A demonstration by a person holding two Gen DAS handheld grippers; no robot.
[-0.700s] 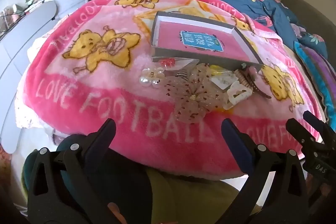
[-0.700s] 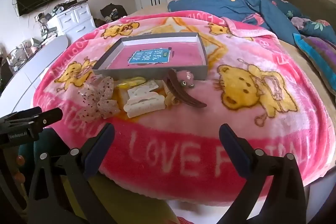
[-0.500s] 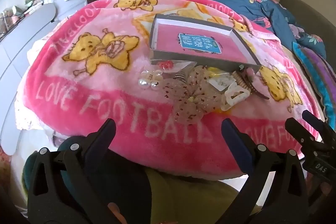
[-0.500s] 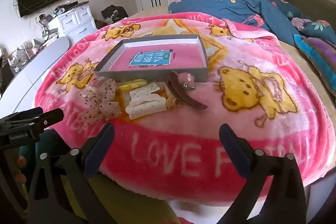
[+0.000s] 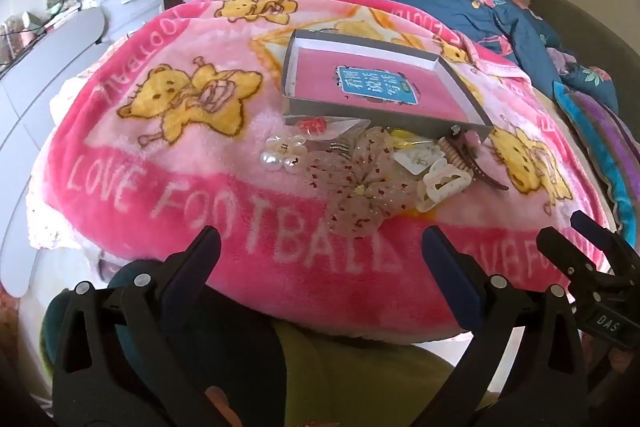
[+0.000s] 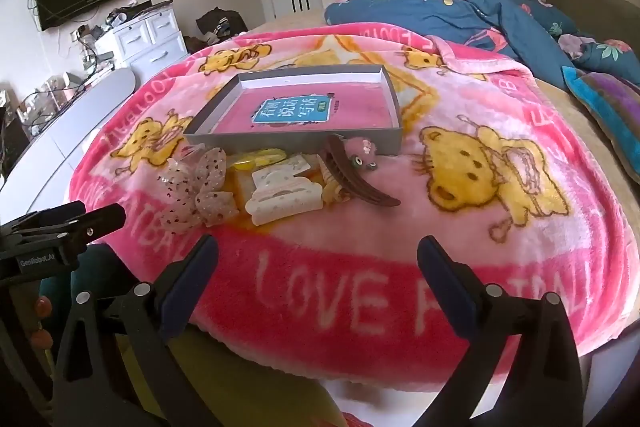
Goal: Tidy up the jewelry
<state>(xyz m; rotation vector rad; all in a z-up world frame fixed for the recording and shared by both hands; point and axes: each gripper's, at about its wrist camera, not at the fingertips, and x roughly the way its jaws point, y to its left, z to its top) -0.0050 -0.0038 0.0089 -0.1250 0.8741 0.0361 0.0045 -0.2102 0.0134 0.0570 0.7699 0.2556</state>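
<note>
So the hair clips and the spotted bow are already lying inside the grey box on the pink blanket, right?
Not quite. The right wrist view shows the hair clips and the spotted bow lying on the pink blanket in front of the grey box, outside its near wall. The box holds only a pink card with a blue label.

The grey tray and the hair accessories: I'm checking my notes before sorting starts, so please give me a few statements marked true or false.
1. The grey tray holds only a pink book. True.
2. The brown claw clip lies inside the tray. False: it lies on the pink blanket, against the tray's near wall.
3. The left claw grips the spotted bow. False: it is open and short of the bow.
4. The right claw is open and empty. True.
5. The white clip lies beside the bow. True.
</note>
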